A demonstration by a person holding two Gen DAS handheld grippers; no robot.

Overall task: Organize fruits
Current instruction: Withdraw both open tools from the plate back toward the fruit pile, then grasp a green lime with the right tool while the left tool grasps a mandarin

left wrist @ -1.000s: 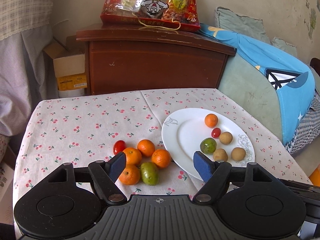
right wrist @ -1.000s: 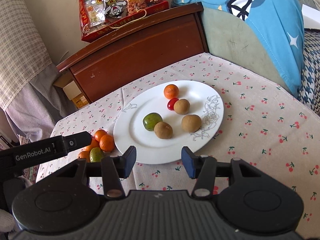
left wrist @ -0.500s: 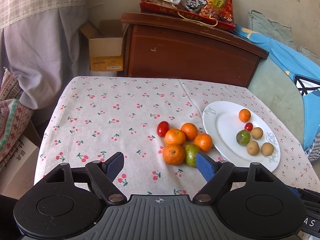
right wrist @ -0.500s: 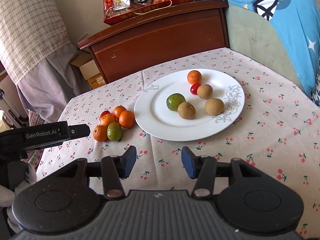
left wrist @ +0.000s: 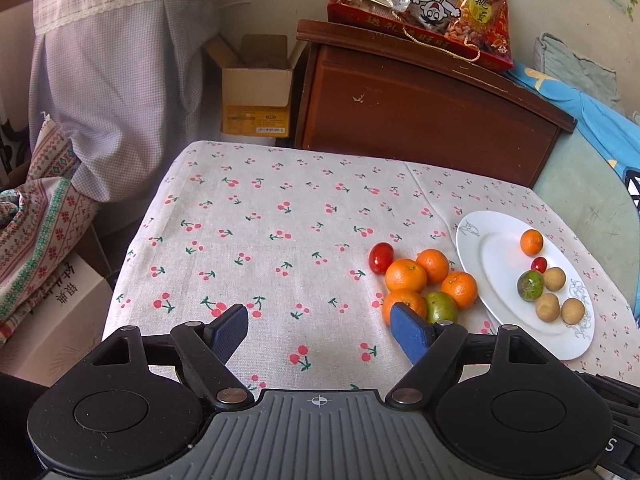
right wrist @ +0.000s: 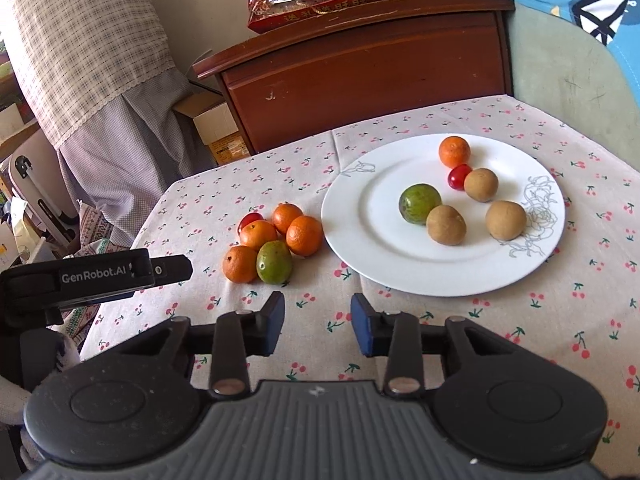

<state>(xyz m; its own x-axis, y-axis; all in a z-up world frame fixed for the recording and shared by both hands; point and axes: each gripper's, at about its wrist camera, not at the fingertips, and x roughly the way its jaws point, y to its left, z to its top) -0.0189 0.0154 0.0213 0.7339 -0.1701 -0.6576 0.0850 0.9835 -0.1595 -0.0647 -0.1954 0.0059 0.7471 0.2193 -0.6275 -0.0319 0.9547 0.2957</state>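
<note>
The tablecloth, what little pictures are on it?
The tablecloth is off-white with small red cherries on green stems, printed all over. The left wrist view shows it best.

Fruit cluster on the tablecloth — just left of the plate.

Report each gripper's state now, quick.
Left gripper: open, nothing between the jaws.
Right gripper: open with a narrower gap, jaws have just been closing, nothing between them.

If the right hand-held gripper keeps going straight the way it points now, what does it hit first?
Probably the bare tablecloth ahead of the right hand-held gripper, between the green fruit and the plate; depth is unclear. Its jaws, just closing, hold nothing.
</note>
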